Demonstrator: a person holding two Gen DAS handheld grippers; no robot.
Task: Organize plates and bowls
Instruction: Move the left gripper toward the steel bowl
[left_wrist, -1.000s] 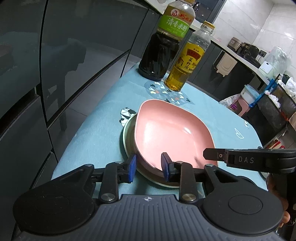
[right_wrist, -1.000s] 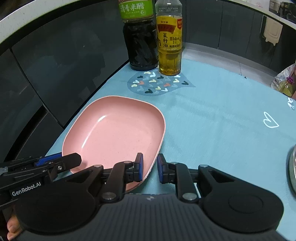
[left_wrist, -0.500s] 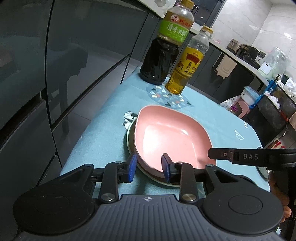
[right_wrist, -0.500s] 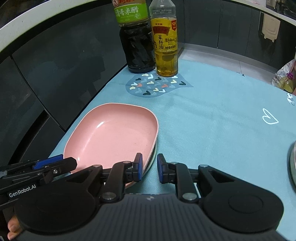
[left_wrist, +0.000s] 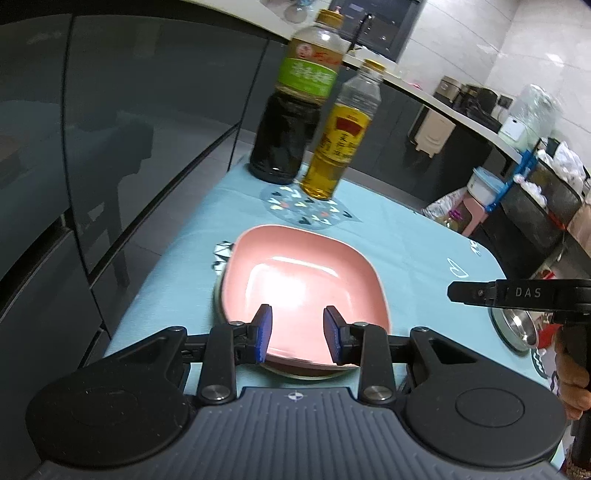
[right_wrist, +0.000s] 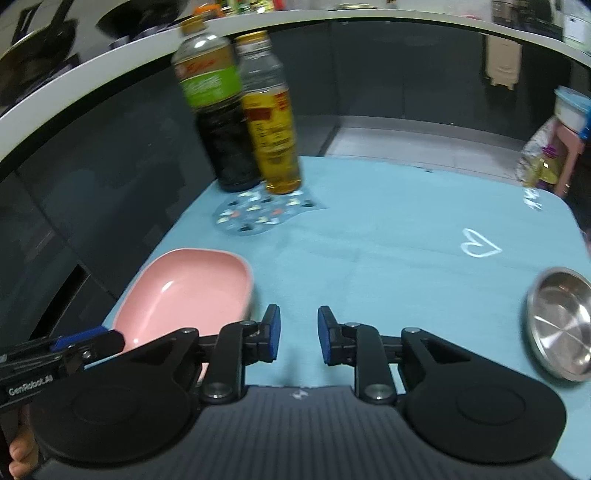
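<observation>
Pink plate (left_wrist: 303, 284) sits stacked on a pale plate (left_wrist: 218, 295) whose rim peeks out at its 9 o'clock side, both near the counter's (right_wrist: 388, 236) left edge. Left tool (left_wrist: 297, 334) hovers over the pink plate's near rim, released, blue pads spread and gripping nothing. Right tool (right_wrist: 298, 334) hangs over bare blue cloth just beside the pink plate's 3 o'clock edge, also released and empty. Steel bowl (right_wrist: 561, 328) rests well apart at 3 o'clock. Dark sauce bottle (left_wrist: 291, 110) and oil bottle (left_wrist: 341, 136) stand touching at 12 o'clock, beside a heart-patterned patch (right_wrist: 258, 214).
</observation>
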